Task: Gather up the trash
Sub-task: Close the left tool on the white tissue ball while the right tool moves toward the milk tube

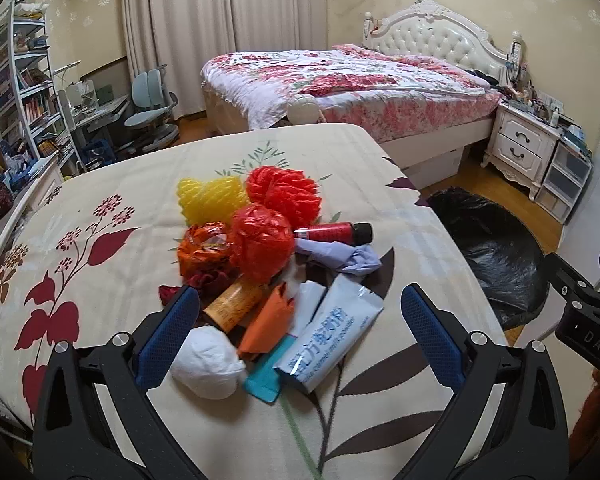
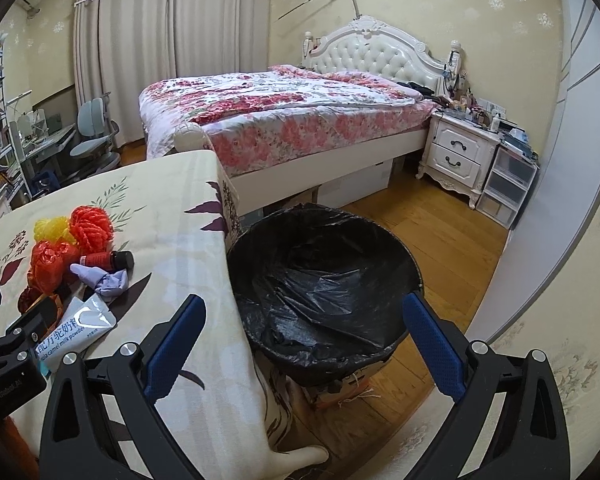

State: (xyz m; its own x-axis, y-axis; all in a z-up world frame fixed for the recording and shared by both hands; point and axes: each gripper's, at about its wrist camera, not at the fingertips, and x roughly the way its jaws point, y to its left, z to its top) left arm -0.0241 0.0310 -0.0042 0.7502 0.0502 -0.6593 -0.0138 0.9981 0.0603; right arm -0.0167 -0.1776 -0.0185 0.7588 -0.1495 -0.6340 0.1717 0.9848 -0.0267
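Note:
A heap of trash lies on the floral tablecloth point(image 1: 100, 208): yellow foam netting point(image 1: 212, 198), red netting point(image 1: 284, 192), a red crumpled bag point(image 1: 262, 246), an orange wrapper point(image 1: 204, 250), a red tube point(image 1: 334, 233), a lilac glove point(image 1: 340, 258), a milk powder sachet point(image 1: 332, 340), an orange paper point(image 1: 270, 322) and a white wad point(image 1: 208, 362). My left gripper point(image 1: 300, 328) is open, its fingers straddling the near end of the heap. My right gripper point(image 2: 304, 344) is open and holds nothing, hovering over the black-lined bin point(image 2: 324, 280) beside the table.
The bin point(image 1: 496, 256) stands on the wood floor right of the table edge point(image 2: 236, 308). Behind are a bed point(image 1: 340, 84), a white nightstand point(image 1: 520, 144) and drawer units point(image 2: 504, 184). A desk, chair point(image 1: 152, 108) and bookshelf point(image 1: 24, 80) fill the left side.

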